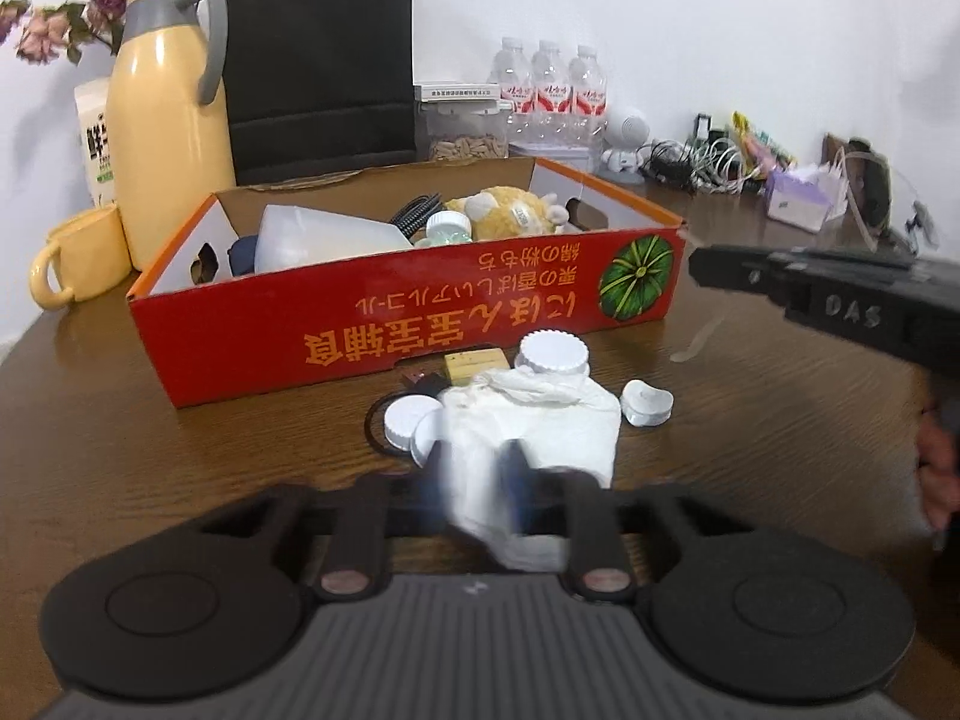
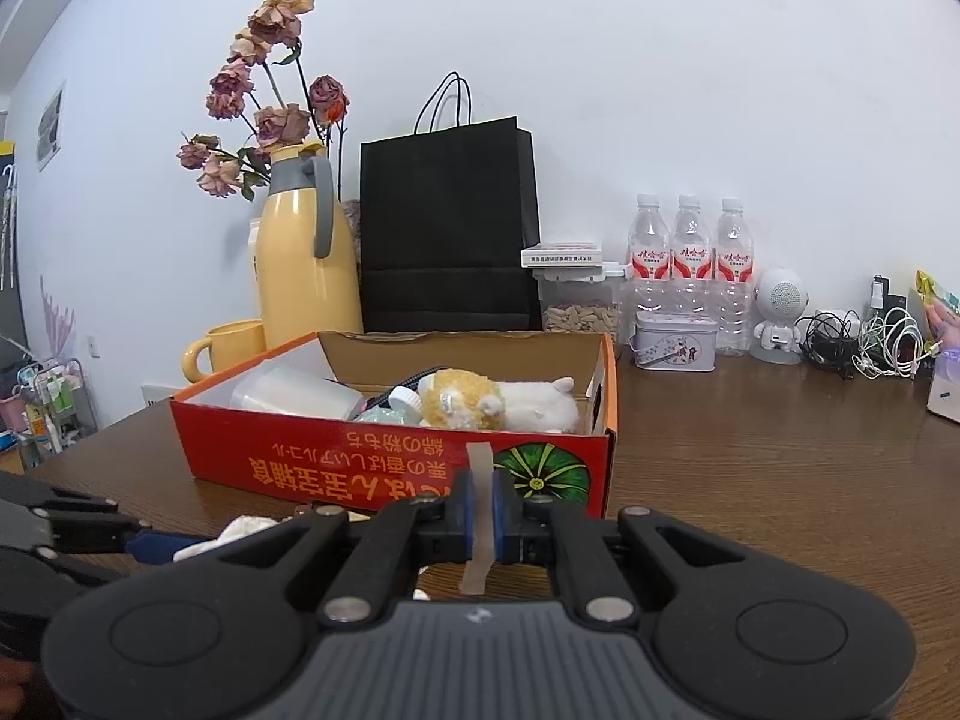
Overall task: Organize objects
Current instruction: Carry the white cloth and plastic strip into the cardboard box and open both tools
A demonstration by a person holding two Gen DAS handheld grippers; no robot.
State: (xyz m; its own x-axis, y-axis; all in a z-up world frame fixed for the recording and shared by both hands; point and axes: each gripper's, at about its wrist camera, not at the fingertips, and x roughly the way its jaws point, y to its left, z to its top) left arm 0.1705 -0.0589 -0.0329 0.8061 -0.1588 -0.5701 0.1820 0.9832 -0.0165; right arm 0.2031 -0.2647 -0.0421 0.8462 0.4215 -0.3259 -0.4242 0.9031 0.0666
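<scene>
A crumpled white tissue [image 1: 540, 426] lies on the brown table [image 1: 780, 420] in front of a red cardboard box [image 1: 390, 324]. My left gripper [image 1: 479, 462] is shut on the tissue's near edge; its fingers are blurred. Around the tissue lie a ridged white lid [image 1: 552, 351], two small white caps [image 1: 402, 417], a white ingot-shaped piece [image 1: 647, 402], a yellow block [image 1: 474, 363] and a black ring [image 1: 375, 432]. My right gripper [image 2: 480, 510] is shut on a beige strip of tape [image 2: 479, 462] and hovers to the right, above the table. The box holds a plush toy [image 2: 498, 402], a clear cup [image 2: 288, 396] and a white-capped bottle [image 2: 403, 401].
Behind the box stand a yellow thermos [image 1: 171, 138], a yellow mug [image 1: 78, 264], a black paper bag [image 1: 318, 66], three water bottles [image 1: 549, 84], a jar of seeds [image 1: 465, 144] and a tin [image 2: 675, 342]. Cables and chargers [image 1: 702, 165] crowd the back right.
</scene>
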